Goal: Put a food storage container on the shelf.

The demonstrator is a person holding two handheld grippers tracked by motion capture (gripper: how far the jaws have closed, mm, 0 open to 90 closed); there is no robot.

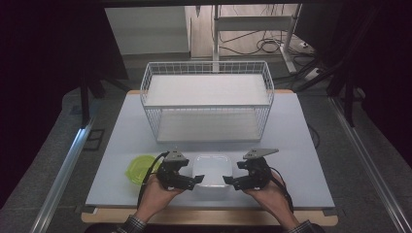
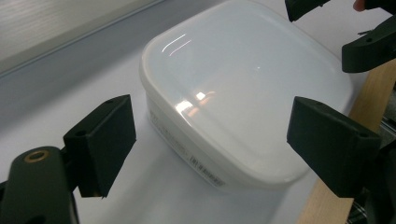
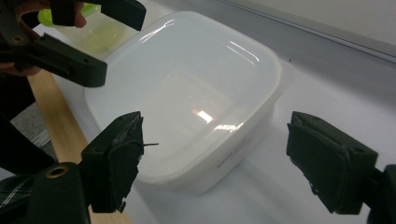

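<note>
1. I see a translucent white plastic box (image 1: 212, 170), squarish with rounded corners and a glossy lid, near the table's (image 1: 301, 145) front edge, lid up, no clear long axis.
2. My left gripper (image 1: 196, 180) stands wide at the box's left side; its jaws flank a corner and press nothing.
3. My right gripper (image 1: 228, 181) stands equally wide at the right side, holding nothing.
4. A round green-lidded container (image 1: 138, 168) sits just left; a white wire basket (image 1: 208, 99) stands behind.

A white, translucent square container (image 1: 212, 170) with rounded corners, lid on, sits upright at the frame's lower centre.
</note>
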